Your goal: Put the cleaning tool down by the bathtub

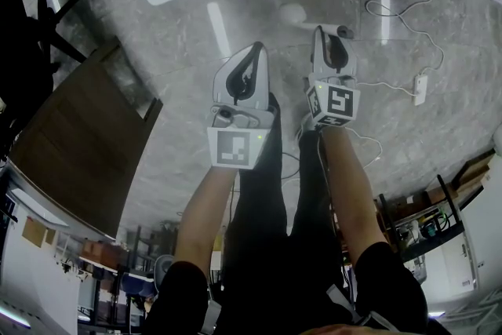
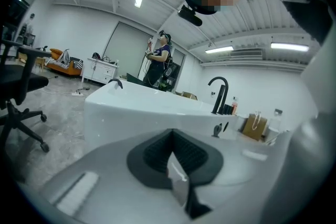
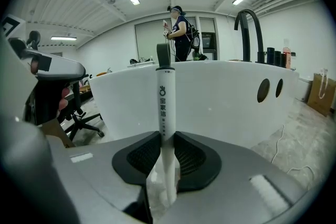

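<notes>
Cleaning tool (image 3: 164, 102) not yet down — right gripper (image 3: 167, 140) jaws clamped on its white handle beside bathtub (image 3: 220, 97); left gripper (image 2: 172, 138) jaws together, empty. Setting it on floor (image 3: 310, 139) remains.

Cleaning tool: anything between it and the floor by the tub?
Nothing visible. The cleaning tool is clamped in the right hand-held gripper, and the floor between it and the bathtub is bare. A corded power strip lies off to the right, out of the way.
</notes>
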### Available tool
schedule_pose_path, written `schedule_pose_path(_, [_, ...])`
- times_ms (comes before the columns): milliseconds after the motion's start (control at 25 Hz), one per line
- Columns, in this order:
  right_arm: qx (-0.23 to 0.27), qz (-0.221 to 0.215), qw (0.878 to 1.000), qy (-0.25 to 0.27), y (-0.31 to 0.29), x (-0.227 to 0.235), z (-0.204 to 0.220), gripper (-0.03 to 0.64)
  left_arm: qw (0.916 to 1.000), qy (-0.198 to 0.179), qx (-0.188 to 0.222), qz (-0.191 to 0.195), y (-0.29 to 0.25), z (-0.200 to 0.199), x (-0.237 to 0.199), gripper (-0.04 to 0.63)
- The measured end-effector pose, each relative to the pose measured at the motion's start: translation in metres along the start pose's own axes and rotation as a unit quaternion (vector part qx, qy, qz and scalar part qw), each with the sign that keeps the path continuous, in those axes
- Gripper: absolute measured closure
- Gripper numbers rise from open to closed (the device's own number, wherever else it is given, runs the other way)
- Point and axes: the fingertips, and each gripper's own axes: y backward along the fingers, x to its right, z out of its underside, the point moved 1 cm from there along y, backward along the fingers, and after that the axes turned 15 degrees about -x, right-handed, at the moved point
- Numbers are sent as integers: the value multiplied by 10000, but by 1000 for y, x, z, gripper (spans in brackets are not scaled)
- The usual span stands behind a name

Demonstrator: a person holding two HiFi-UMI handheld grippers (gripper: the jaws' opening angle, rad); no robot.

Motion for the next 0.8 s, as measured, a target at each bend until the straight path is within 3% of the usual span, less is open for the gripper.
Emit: schedule_pose_path(800, [-106,33,9999,16,-22,-1,12,532,10000,-77,-10,-48,-35,2,-20,589])
